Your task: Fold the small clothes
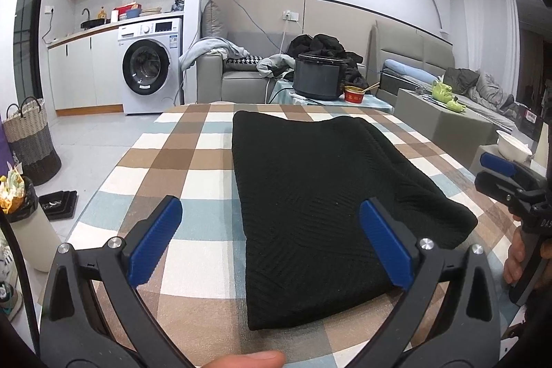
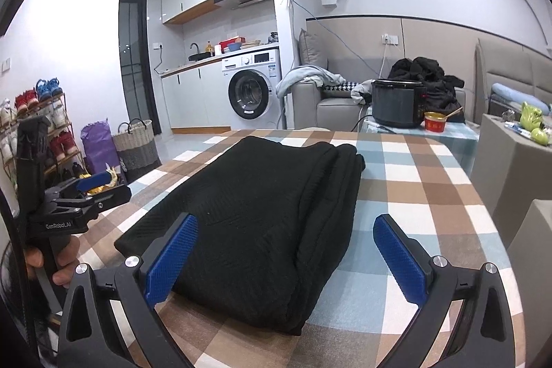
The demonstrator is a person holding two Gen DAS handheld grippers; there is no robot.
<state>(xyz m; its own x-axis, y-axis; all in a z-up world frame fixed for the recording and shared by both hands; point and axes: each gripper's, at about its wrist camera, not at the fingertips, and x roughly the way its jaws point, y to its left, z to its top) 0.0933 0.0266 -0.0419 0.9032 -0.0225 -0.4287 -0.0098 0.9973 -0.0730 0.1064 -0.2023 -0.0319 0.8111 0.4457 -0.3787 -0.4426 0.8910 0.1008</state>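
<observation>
— Sweater (image 1: 321,206), black and folded, lies on the checked tablecloth (image 1: 172,161); left gripper (image 1: 270,212) spread wide above its near left edge, bare cloth leftward.
— Right wrist: right gripper (image 2: 286,230) spread over its thick folded edge; free cloth rightward.

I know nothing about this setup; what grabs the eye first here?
A black folded garment lies in the middle of a checked tablecloth. Blue-padded fingers of the left gripper frame it, spread open. Behind, a white washing machine stands under the kitchen counter.
</observation>
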